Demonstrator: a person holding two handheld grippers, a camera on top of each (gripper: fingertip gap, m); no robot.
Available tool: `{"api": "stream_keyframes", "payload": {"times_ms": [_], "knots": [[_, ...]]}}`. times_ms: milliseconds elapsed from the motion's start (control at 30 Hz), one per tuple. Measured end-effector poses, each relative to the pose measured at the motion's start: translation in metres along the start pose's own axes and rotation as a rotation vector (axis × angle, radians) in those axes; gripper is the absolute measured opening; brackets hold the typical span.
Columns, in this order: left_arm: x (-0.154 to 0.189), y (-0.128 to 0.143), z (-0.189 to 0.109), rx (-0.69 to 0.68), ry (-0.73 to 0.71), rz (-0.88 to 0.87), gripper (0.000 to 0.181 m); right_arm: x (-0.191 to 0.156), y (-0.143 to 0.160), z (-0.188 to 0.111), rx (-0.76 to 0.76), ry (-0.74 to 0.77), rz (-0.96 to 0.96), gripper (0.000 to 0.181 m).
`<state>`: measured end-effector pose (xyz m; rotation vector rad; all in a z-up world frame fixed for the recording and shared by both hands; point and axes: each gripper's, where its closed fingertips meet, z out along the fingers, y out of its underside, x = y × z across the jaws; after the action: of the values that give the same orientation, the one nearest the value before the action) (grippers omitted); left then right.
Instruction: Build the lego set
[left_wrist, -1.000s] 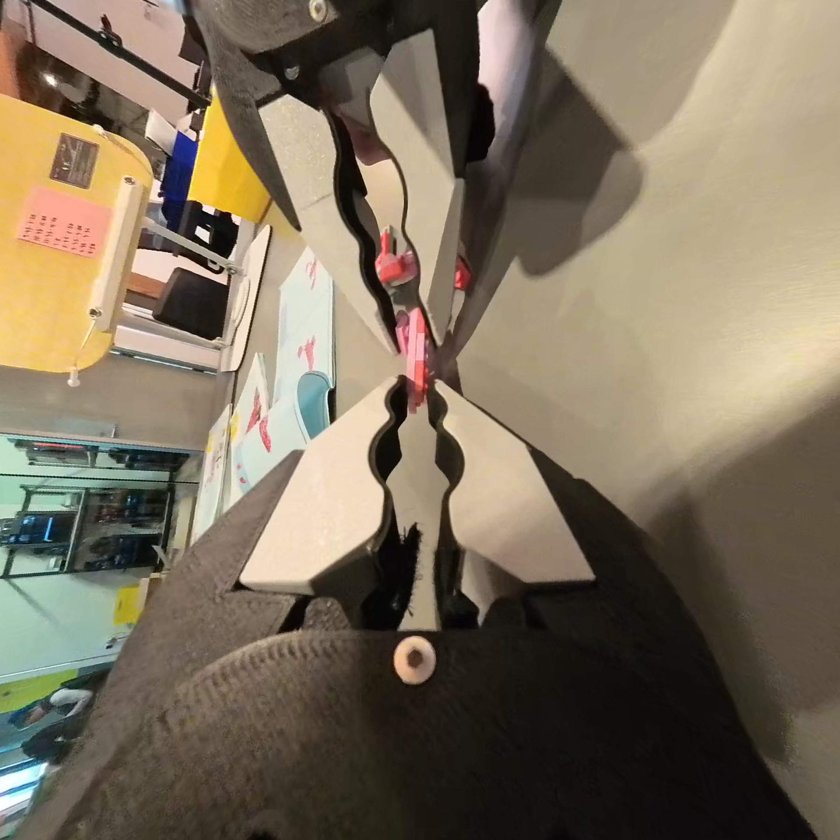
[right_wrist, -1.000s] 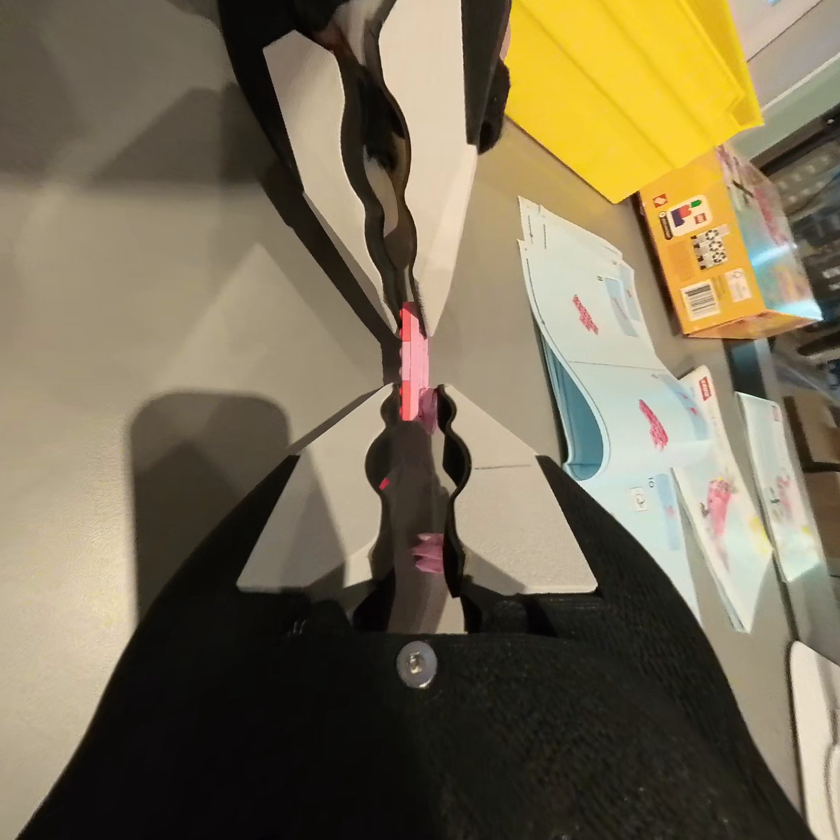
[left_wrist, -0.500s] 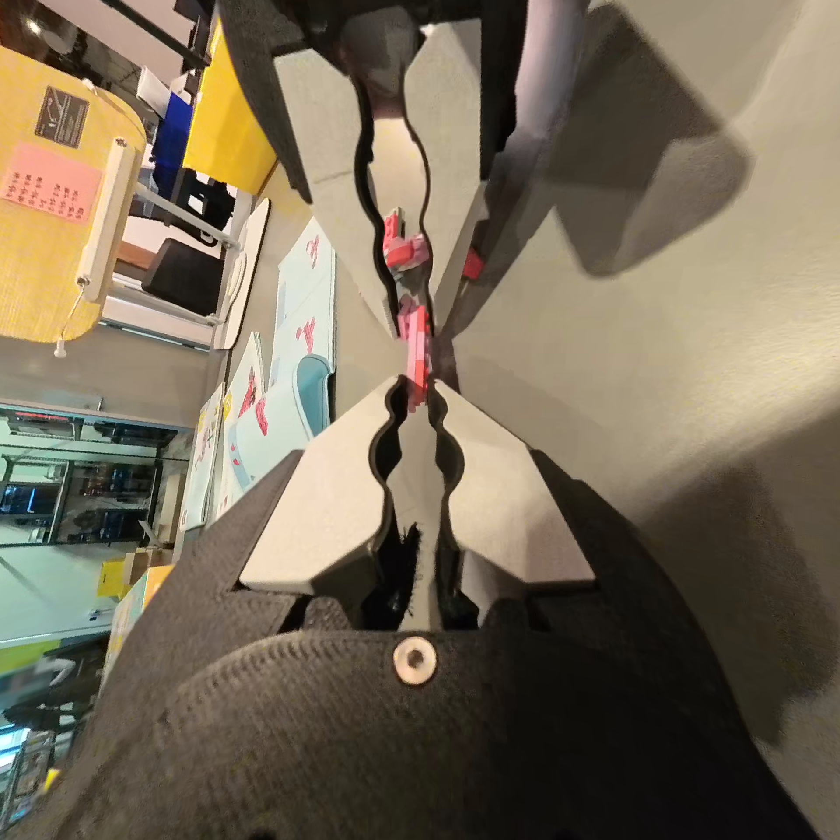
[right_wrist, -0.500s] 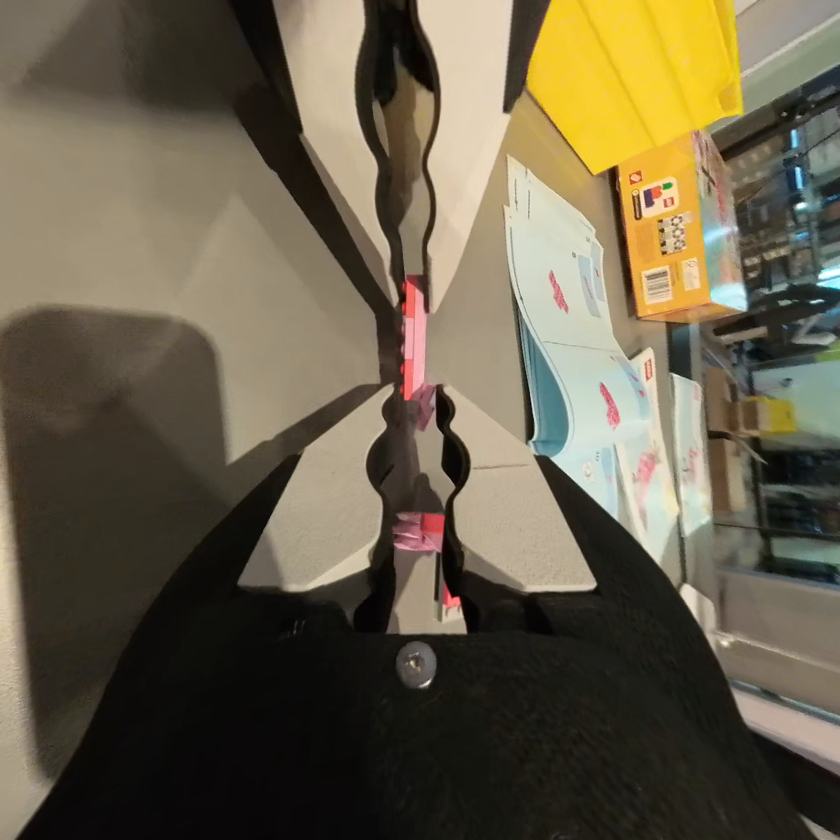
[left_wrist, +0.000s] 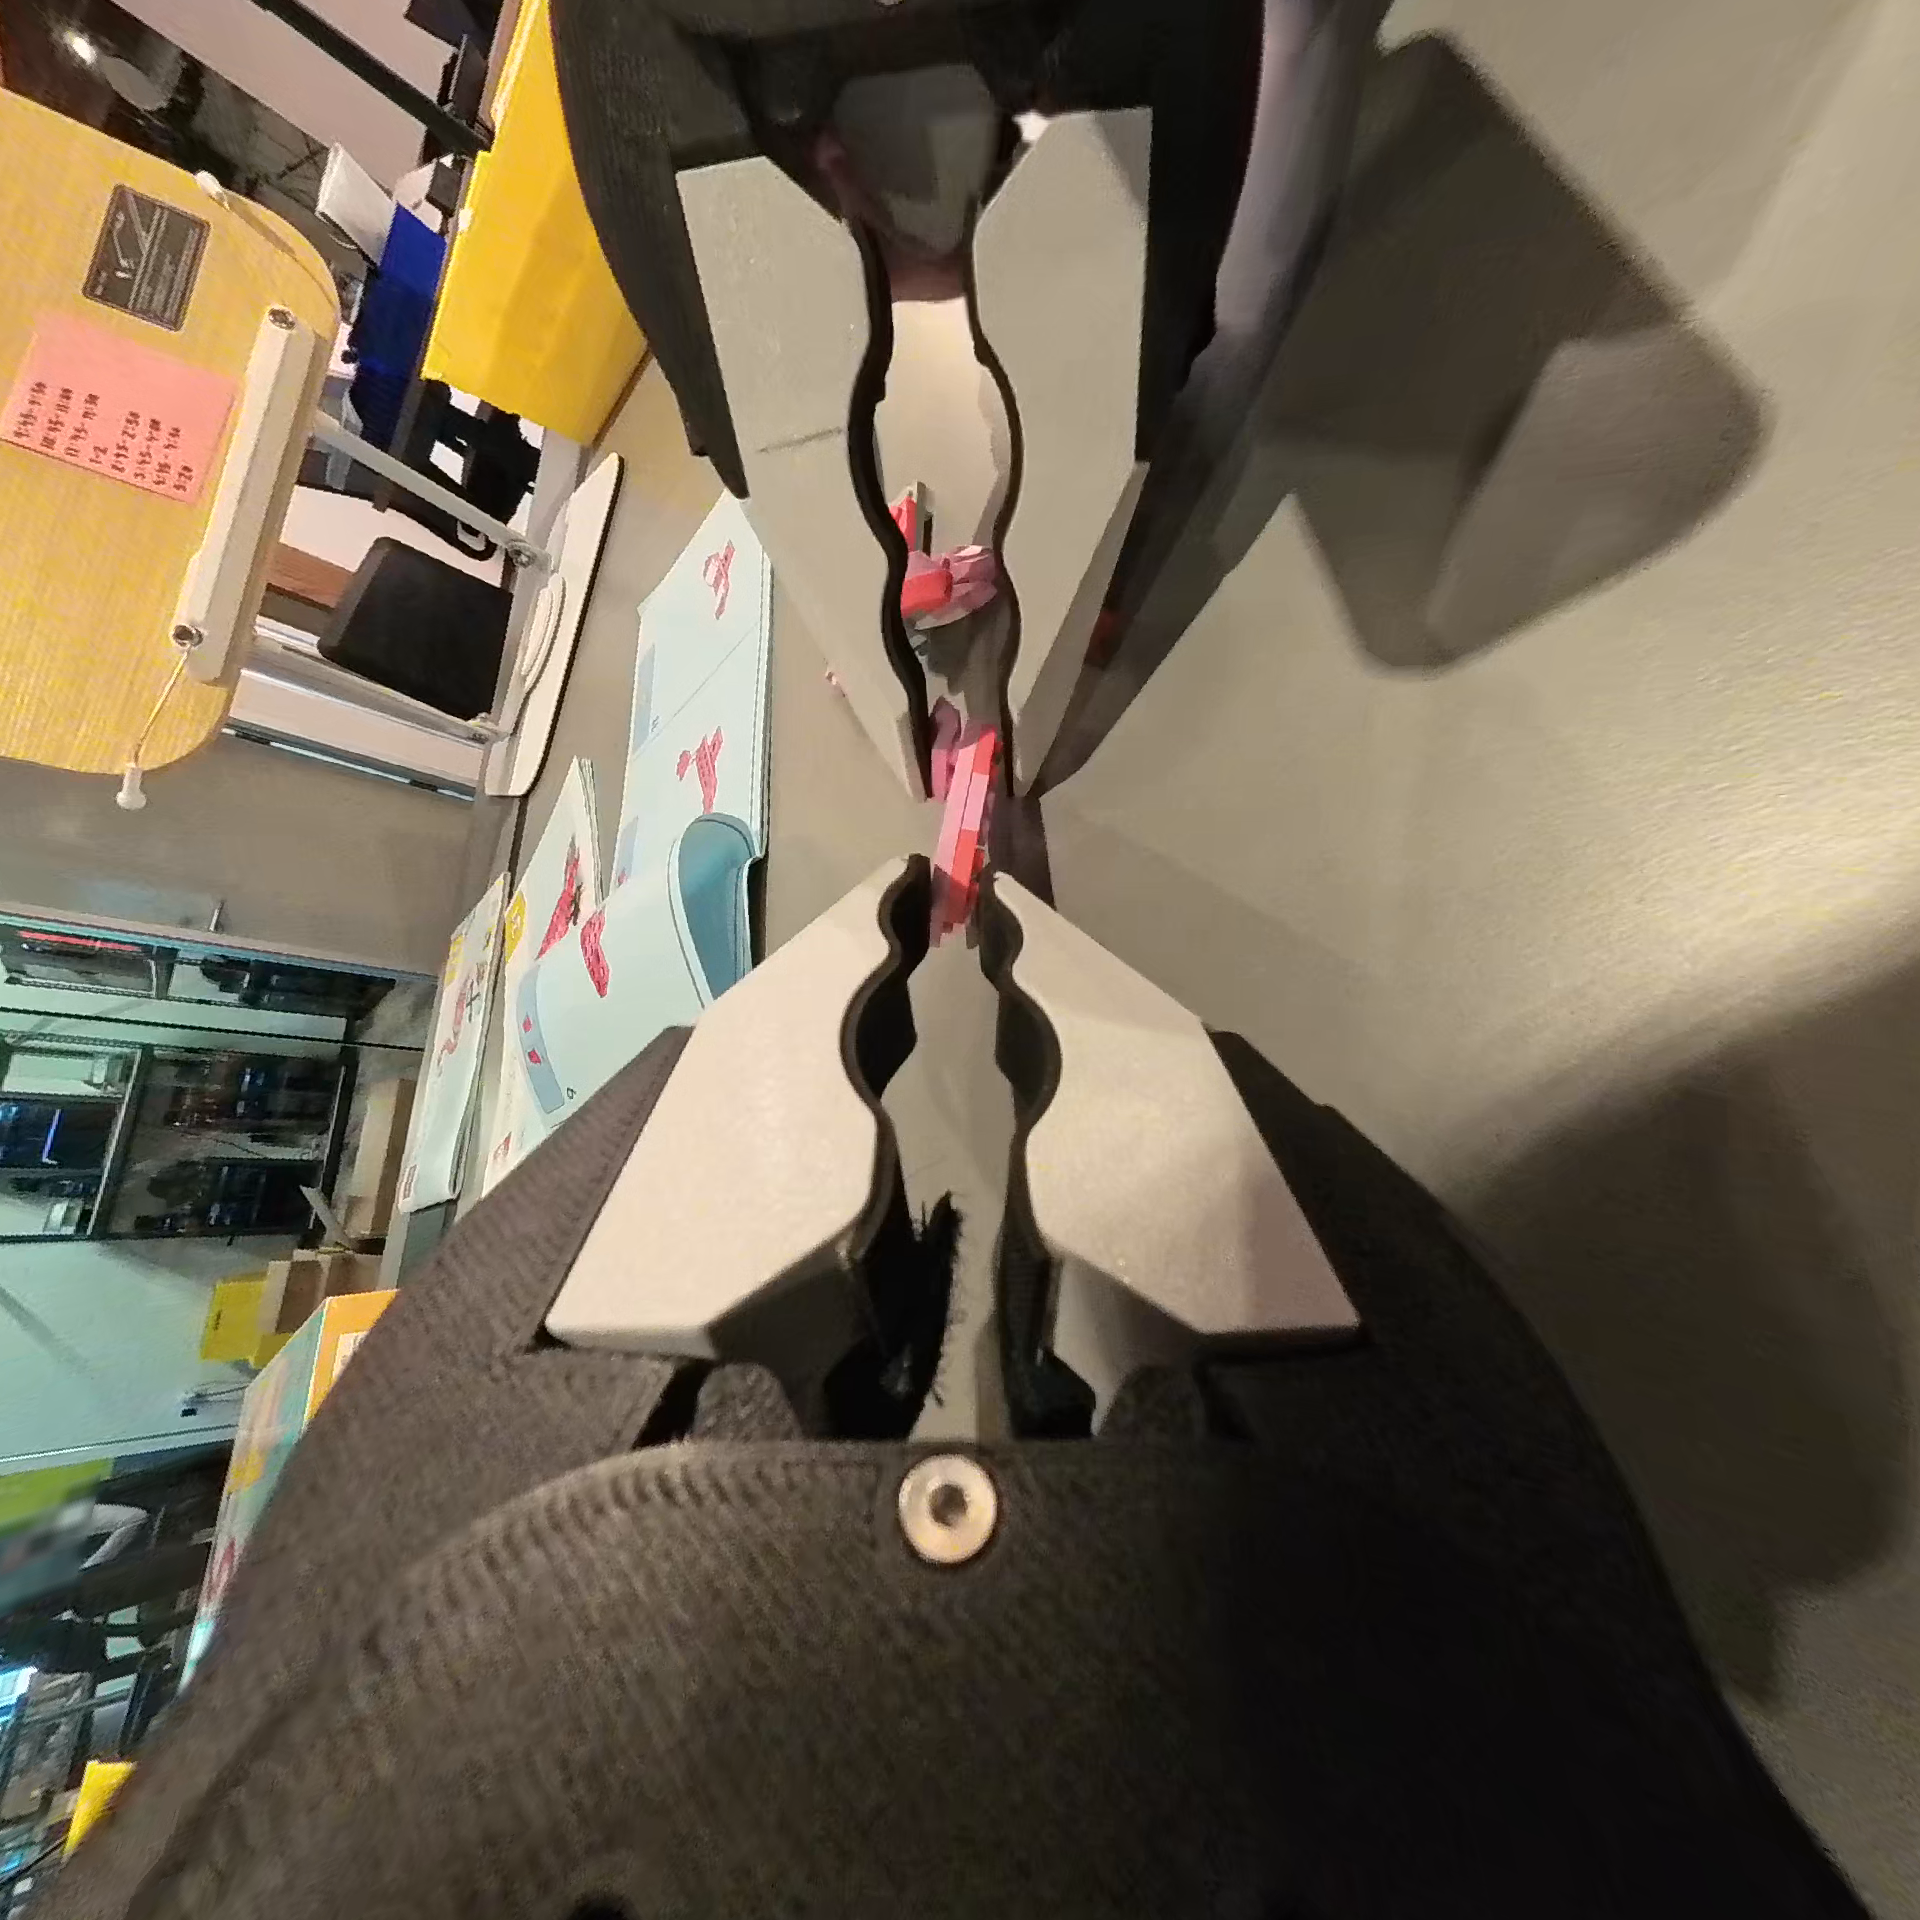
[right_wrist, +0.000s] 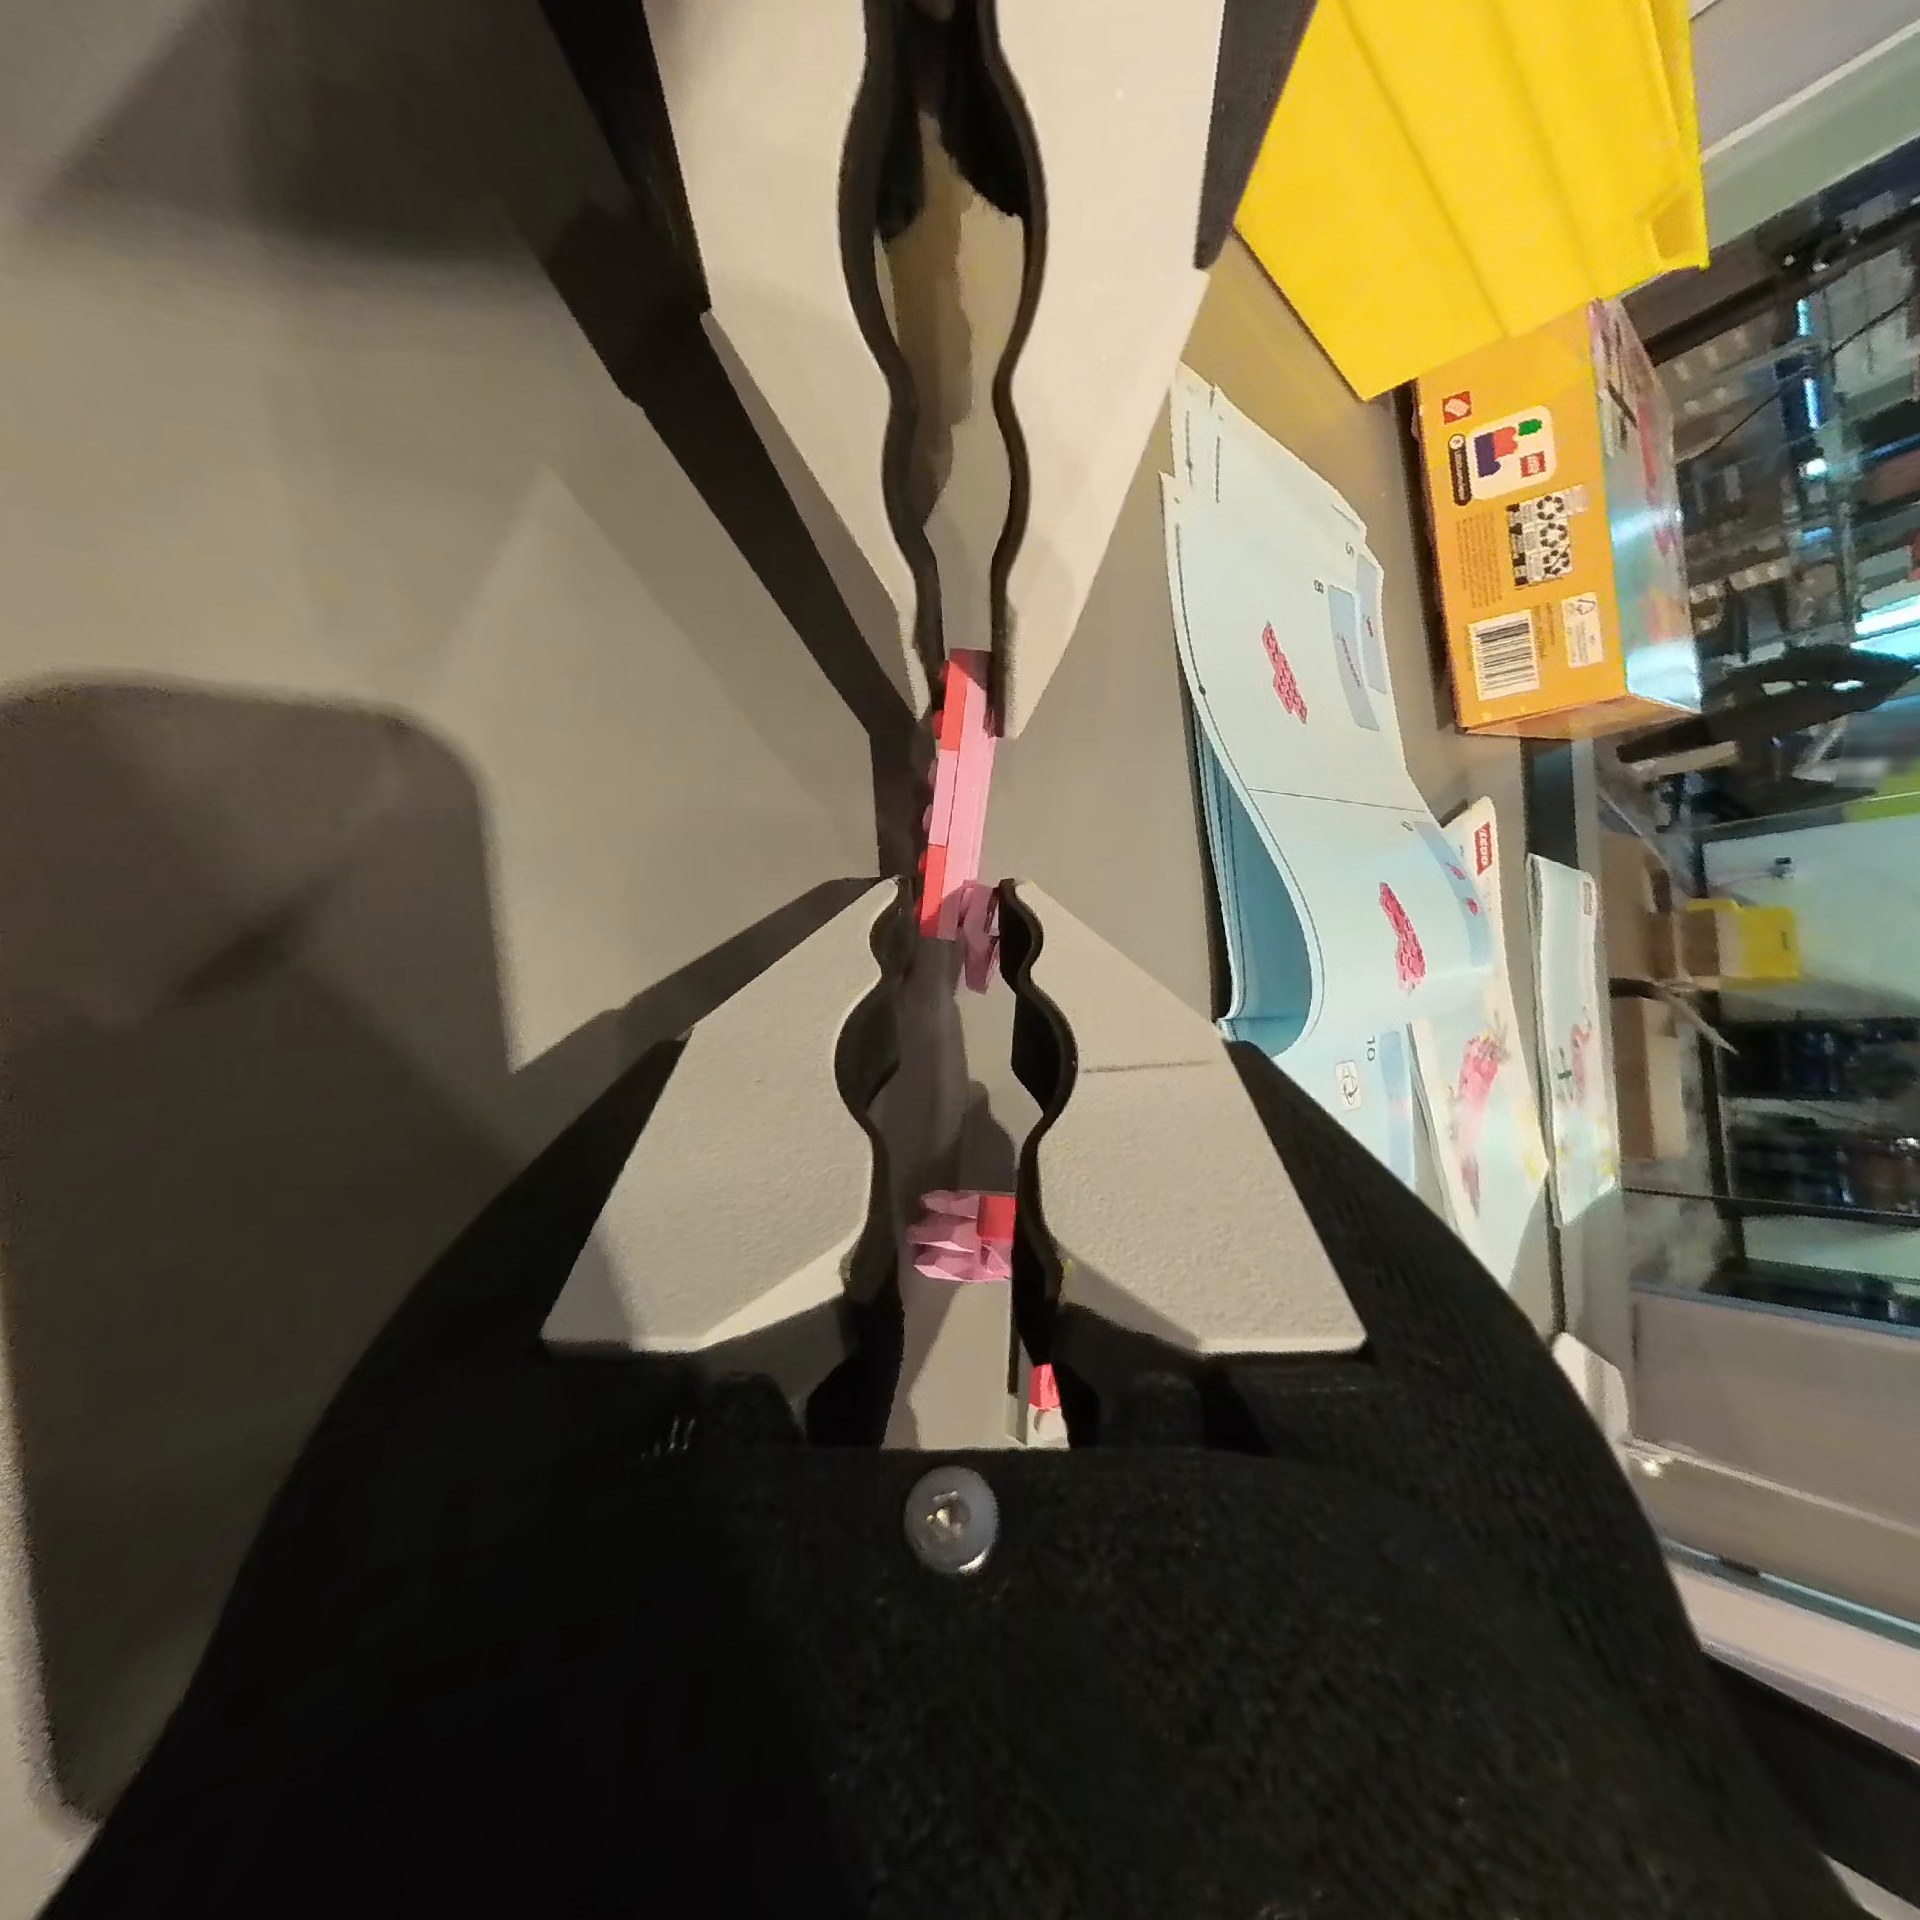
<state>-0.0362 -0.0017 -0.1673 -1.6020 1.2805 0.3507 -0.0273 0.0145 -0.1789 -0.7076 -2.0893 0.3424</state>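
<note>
A flat pink-and-red lego assembly (left_wrist: 961, 831) is held edge-on above the grey table, between my two grippers, which meet tip to tip. My left gripper (left_wrist: 954, 888) is shut on its near end. My right gripper (right_wrist: 951, 899) is shut on the other end of the assembly (right_wrist: 958, 790), where a small pink piece sticks out. Each view shows the other gripper coming in from the top. A small clump of loose pink and red pieces (right_wrist: 961, 1236) lies on the table below and also shows in the left wrist view (left_wrist: 945, 582).
Open light-blue instruction booklets (right_wrist: 1320, 748) lie on the table and also show in the left wrist view (left_wrist: 665, 831). An orange lego box (right_wrist: 1538, 540) and a yellow bin (right_wrist: 1455, 166) stand beyond them. A small red piece (right_wrist: 1042, 1387) lies near my right gripper's base. My left and right fingertips are right by each other.
The right gripper has swung from a tilt into a straight line with the left one. Both stay shut on the assembly. The background has shifted as both hands turned.
</note>
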Motion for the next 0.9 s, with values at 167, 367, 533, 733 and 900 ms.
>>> {"api": "stream_keyframes", "payload": {"times_ms": [167, 367, 533, 733, 900], "knots": [[-0.002, 0.003, 0.001, -0.008, -0.006, -0.019, 0.008, 0.003, 0.001, 0.002, -0.012, 0.044, -0.023, 0.013], [-0.003, 0.005, 0.004, -0.012, -0.048, 0.034, 0.008, 0.007, 0.003, 0.004, -0.022, 0.075, -0.024, 0.013], [-0.006, 0.002, 0.006, -0.013, -0.081, 0.01, 0.031, 0.003, -0.004, 0.003, 0.008, 0.045, -0.013, 0.012], [-0.004, -0.001, 0.005, -0.004, -0.1, 0.103, 0.01, 0.006, -0.014, -0.002, 0.057, 0.031, 0.043, 0.012], [-0.001, -0.007, 0.002, 0.03, -0.064, 0.08, 0.007, 0.005, -0.02, -0.006, 0.123, 0.003, 0.047, 0.013]]}}
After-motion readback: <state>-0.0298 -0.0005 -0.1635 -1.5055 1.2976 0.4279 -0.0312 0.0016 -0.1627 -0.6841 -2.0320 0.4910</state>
